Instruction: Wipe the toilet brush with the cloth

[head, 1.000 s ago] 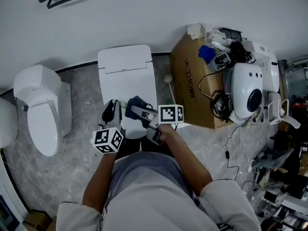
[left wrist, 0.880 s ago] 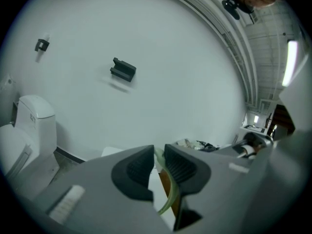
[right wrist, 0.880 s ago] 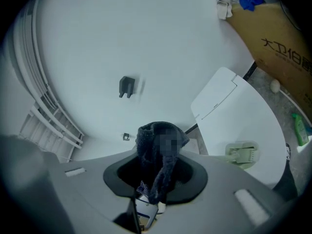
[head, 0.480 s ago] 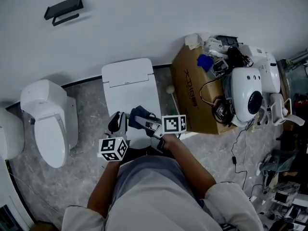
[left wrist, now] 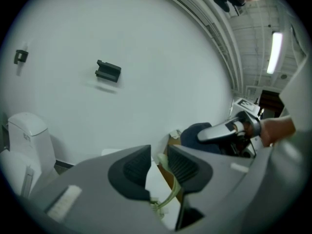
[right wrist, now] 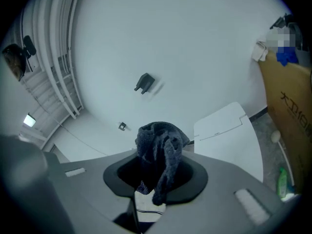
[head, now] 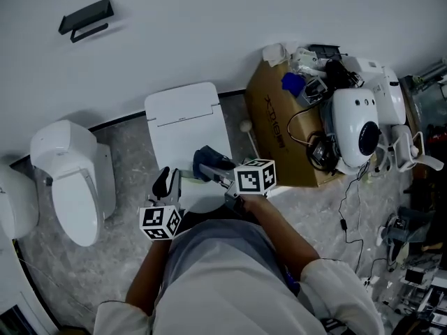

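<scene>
Wiping looks about to begin: the left gripper pinches the pale brush by its thin handle above the toilet lid, the right gripper clamps the dark cloth, and next the two must meet.

White short sleeves fill the head view's lower corners, a grey garment between them. The left gripper and right gripper are grey with dark pads, each bearing a black-and-white marker cube.
</scene>
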A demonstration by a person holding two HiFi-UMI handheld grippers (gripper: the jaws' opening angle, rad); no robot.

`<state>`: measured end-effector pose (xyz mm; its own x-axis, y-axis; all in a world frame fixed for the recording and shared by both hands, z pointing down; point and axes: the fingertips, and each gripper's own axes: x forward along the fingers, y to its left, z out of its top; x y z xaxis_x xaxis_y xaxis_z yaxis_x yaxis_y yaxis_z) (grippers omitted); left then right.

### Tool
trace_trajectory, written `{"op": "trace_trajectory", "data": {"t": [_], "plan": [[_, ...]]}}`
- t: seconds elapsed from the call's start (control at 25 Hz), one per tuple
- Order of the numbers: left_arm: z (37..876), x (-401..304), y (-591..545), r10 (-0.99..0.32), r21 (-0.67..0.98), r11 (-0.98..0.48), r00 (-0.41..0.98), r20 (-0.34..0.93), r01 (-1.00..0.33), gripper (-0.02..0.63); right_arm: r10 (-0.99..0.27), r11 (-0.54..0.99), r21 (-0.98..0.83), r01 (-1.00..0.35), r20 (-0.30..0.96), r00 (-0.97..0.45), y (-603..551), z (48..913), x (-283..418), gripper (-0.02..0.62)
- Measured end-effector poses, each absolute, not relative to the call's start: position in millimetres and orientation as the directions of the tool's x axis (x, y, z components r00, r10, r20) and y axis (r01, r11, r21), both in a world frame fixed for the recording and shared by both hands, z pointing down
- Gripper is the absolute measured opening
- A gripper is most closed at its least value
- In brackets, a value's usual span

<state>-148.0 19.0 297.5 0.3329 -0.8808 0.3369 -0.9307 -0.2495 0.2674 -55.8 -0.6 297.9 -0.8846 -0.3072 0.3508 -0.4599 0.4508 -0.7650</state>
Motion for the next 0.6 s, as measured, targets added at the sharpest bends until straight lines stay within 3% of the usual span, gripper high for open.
{"op": "trace_trajectory", "data": {"t": [0.6], "plan": [[242.0,-153.2,32.5,-0.892,0.295,-0.295,0.373,0.256,-0.909,0.000,-0.391,0.611,-0.579,-0.539,0.371,-0.842,2.6,252.1,-33.7,0.103]]}}
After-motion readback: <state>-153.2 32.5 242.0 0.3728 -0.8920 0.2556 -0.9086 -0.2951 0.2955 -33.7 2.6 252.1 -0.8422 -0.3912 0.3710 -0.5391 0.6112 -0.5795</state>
